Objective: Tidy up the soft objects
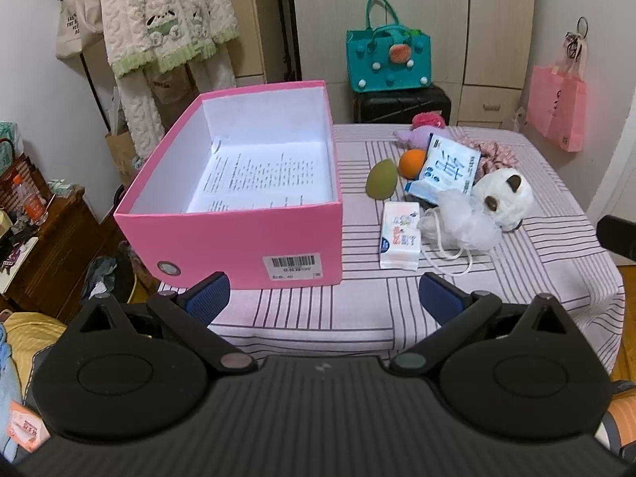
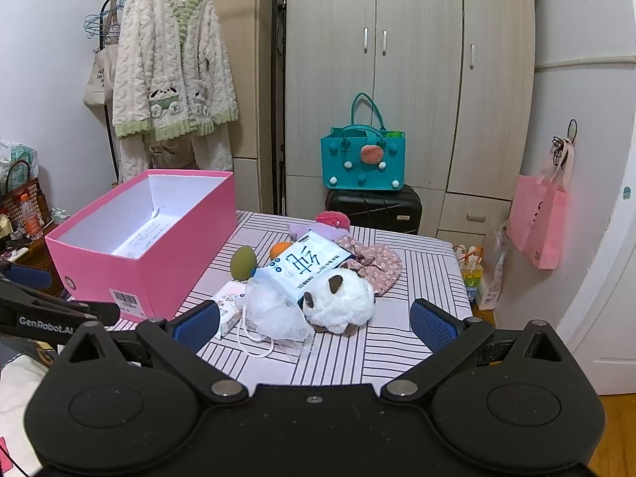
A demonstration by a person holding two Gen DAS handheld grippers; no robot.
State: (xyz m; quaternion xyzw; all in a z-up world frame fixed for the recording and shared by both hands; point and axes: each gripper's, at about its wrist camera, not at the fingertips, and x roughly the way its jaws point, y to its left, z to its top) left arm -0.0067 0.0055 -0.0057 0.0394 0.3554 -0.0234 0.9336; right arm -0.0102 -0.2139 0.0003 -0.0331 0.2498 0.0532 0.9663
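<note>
An open pink box (image 1: 238,238) (image 2: 139,274) with a printed sheet inside stands on the striped table's left half. To its right lie a white plush animal (image 1: 503,196) (image 2: 338,302), a white mesh pouf (image 1: 465,222) (image 2: 274,310), a blue-white wipes pack (image 1: 447,169) (image 2: 306,262), a small tissue pack (image 1: 399,234) (image 2: 228,310), a green egg shape (image 1: 381,179) (image 2: 242,262), an orange ball (image 1: 411,163) (image 2: 278,250), floral cloth (image 1: 497,153) (image 2: 373,262) and purple and pink plush (image 1: 421,131) (image 2: 332,220). My left gripper (image 1: 324,298) is open before the box's near right corner. My right gripper (image 2: 314,324) is open just short of the pouf and plush.
The striped tablecloth (image 1: 516,278) (image 2: 397,338) drops off at the near and right edges. A teal bag (image 1: 387,61) (image 2: 363,163) sits on a black suitcase (image 2: 373,206) behind the table. A pink bag (image 2: 536,218) hangs right; a fluffy robe (image 2: 171,67) hangs left; a cluttered wooden cabinet (image 1: 51,250) stands left.
</note>
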